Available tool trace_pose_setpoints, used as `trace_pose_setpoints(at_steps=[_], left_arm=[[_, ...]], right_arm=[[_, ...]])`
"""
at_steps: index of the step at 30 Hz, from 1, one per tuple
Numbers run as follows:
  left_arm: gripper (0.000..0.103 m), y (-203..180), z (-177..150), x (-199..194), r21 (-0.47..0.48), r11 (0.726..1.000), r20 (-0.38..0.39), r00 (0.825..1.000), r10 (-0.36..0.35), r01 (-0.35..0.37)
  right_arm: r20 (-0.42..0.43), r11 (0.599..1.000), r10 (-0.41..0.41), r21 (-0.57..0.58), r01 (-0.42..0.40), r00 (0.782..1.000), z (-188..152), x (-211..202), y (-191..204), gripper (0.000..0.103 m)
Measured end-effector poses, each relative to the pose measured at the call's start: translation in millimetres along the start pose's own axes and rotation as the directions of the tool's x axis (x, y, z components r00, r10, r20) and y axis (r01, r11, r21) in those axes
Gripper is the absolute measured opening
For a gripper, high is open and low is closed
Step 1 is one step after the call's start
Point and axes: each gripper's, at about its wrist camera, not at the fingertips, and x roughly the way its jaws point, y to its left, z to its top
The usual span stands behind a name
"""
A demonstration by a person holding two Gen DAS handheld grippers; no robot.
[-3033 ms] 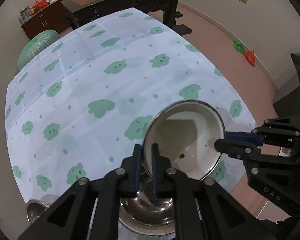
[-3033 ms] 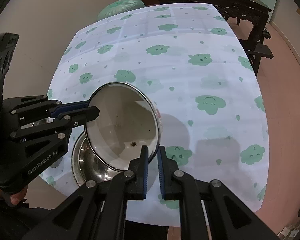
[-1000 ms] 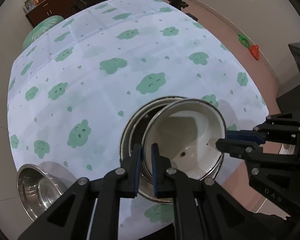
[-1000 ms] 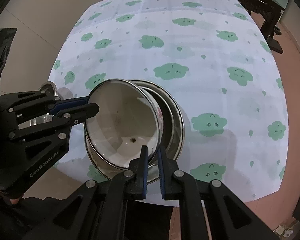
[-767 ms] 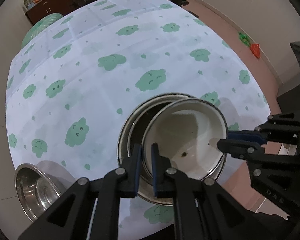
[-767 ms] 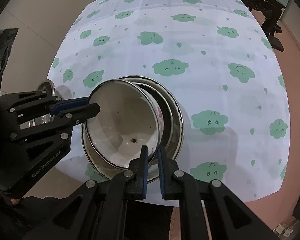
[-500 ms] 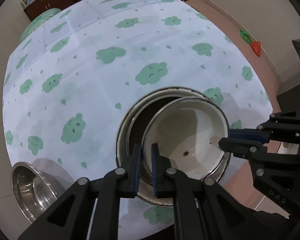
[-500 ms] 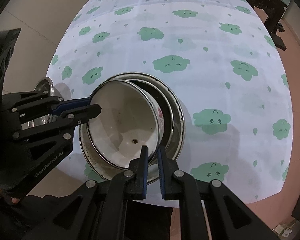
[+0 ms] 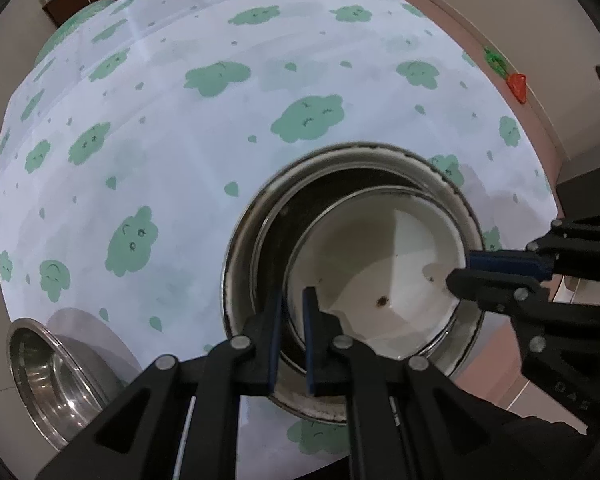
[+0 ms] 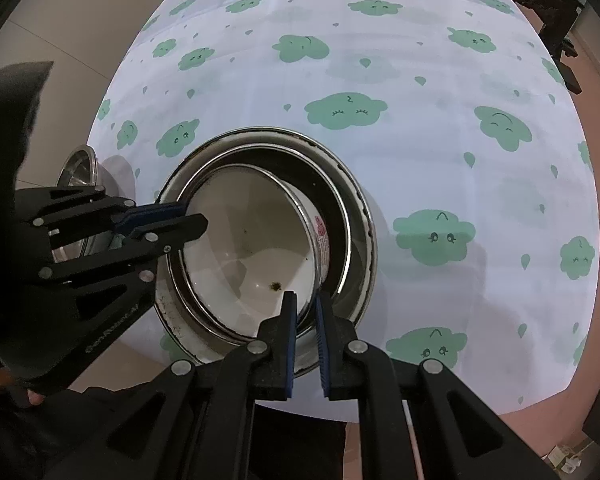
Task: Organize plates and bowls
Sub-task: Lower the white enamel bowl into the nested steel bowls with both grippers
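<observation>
Cloud-printed cloth [image 9: 204,152] covers the round table, with reddish floor [image 9: 500,120] past its far edge. White bowl [image 9: 380,264] sits low inside the wide steel bowls [image 9: 236,264] stacked near the table's near edge, leaning toward one side of them; whether its base rests on them cannot be told. A dark speck lies in its bottom.

Left gripper [image 9: 294,308] is clenched on the white bowl's rim, one blue pad inside the wall and one outside, between the white bowl and the steel wall. Right gripper [image 10: 306,308] pinches the rim a quarter-turn or so round from it in the same way, one pad in, one out, just beside the red print on the bowl's outer wall. Both point steeply down from above, and each shows in the other's view reaching in from the side.

Small steel bowl [image 9: 48,376] stands apart at the table edge on the left gripper's side. Gaps between the white bowl and the steel rim are narrow at the left pads and wider on the far side. Beyond the stack the cloth lies open to the far edge.
</observation>
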Motion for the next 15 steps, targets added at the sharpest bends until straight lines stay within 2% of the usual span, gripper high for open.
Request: trace_pose_setpoints(at_steps=[11,13,15], left_arm=[[0.007,0.7,-0.8,0.2,-0.009,1.0,-0.005,1.0,-0.016,0.015],[0.01,0.7,-0.6,-0.8,-0.013,1.0,-0.002,1.0,-0.016,0.016],[0.019,-0.3,-1.0,-4.2,-0.007,1.0,0.012,1.0,-0.018,0.018]], right_arm=[[0.0,1.0,-0.007,0.007,0.007,1.0,3.7,3.1,0.8,0.011],[0.0,1.0,-0.009,0.009,0.009,1.0,4.0,3.2,1.0,0.011],[0.001,1.0,-0.007,0.011,0.007,1.0,3.3,3.0,1.6,0.011]])
